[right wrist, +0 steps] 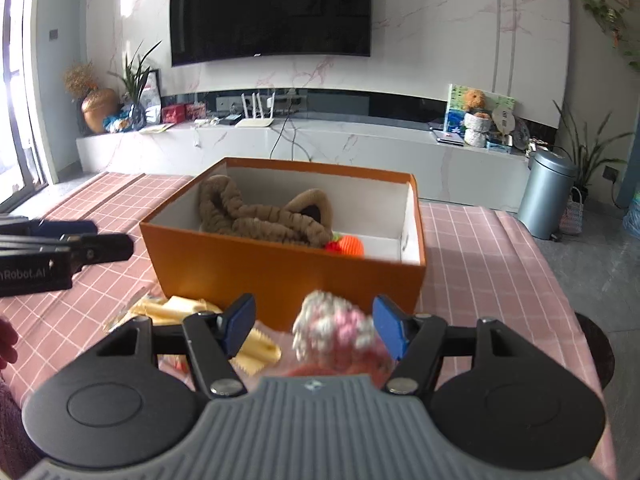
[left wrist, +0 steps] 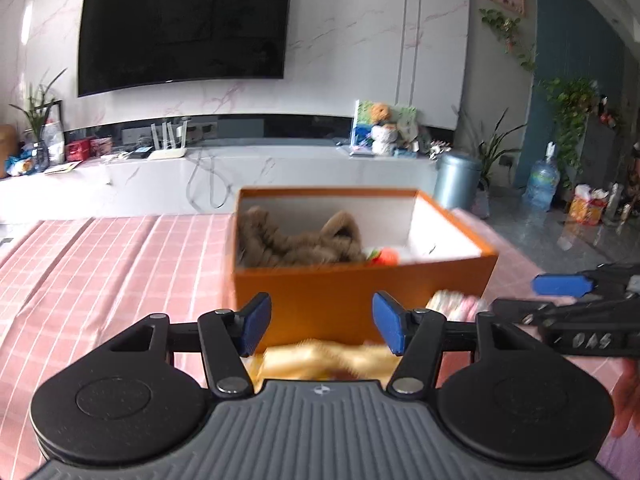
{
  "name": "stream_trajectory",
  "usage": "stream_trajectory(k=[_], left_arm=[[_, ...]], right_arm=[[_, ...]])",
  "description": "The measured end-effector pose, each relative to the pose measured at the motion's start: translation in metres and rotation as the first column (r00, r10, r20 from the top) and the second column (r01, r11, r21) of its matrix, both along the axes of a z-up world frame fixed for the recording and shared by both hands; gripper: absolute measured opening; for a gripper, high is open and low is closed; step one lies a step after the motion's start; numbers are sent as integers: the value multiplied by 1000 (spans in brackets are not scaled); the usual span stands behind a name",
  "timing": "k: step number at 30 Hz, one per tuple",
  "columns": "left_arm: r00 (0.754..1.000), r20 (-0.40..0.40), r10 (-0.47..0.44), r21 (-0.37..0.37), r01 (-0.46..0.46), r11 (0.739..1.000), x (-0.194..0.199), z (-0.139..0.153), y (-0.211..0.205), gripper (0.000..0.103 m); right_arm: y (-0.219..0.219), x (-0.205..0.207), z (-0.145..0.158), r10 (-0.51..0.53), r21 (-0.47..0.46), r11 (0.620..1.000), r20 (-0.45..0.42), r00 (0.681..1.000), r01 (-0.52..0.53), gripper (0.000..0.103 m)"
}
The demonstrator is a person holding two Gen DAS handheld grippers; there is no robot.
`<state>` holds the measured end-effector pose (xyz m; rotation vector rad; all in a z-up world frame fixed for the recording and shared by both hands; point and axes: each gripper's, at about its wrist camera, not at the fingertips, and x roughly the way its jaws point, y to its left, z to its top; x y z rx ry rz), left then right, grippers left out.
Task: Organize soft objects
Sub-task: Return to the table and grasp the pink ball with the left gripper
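**Two grippers before the orange box**

Left gripper (left wrist: pixel 318 322) open, empty, above a yellow soft toy (left wrist: pixel 324 356) on the pink checked tablecloth (left wrist: pixel 100 264). Right gripper (right wrist: pixel 314 326) open around a pink-and-white knitted toy (right wrist: pixel 336 330); pad contact unclear. Inside the orange box (right wrist: pixel 288 272): brown plush (right wrist: pixel 260 216) and orange knitted ball (right wrist: pixel 346 247).

In front of me a black television (right wrist: pixel 270 10) hangs on the white marble wall (right wrist: pixel 440 32). Under it runs a long white cabinet (right wrist: pixel 360 148). A grey bin (right wrist: pixel 550 196) stands at its right end, and daylight enters through the window (right wrist: pixel 16 100) at the left.
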<state>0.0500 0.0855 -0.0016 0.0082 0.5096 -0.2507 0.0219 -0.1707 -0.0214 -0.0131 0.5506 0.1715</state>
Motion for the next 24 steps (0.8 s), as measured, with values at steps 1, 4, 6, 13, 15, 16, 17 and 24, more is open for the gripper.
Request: stream_trajectory(k=[1,4,6,13,15,16,17,24], left_arm=[[1000,-10,9,8,-9,1000,-4,-5,2,70],[999,-37,40,22,-39,999,-17,-21,10,70],[997,-59,39,41,-37,998,-28,-30,16,70],[989,-129,72,74,-62,995,-43,-60,24,73],[990,-123,75,89,-64,994,-41,-65,23,74],[988,-127,86,105,-72,992,-38,-68,21,75],[987,-132,88,112,-73,991,-35,-70,20,75],[981,-177,73,148,-47,988,-21,-88,12,75]], right_arm=[[1,-4,-5,-6,1,1000,-3,1000,6,65],[5,-11,-21,-16,-16,1000,-34,999,16,65],[7,-13,-31,-34,-9,999,-60,998,34,65],[28,-15,-57,8,-28,1000,-121,993,-12,65],[34,-13,-59,30,-29,999,-124,992,-34,65],[36,-11,-60,35,-35,999,-124,992,-40,65],[38,-10,-61,38,-40,998,-126,991,-43,65],[44,-2,-70,58,-62,996,-134,989,-67,65]])
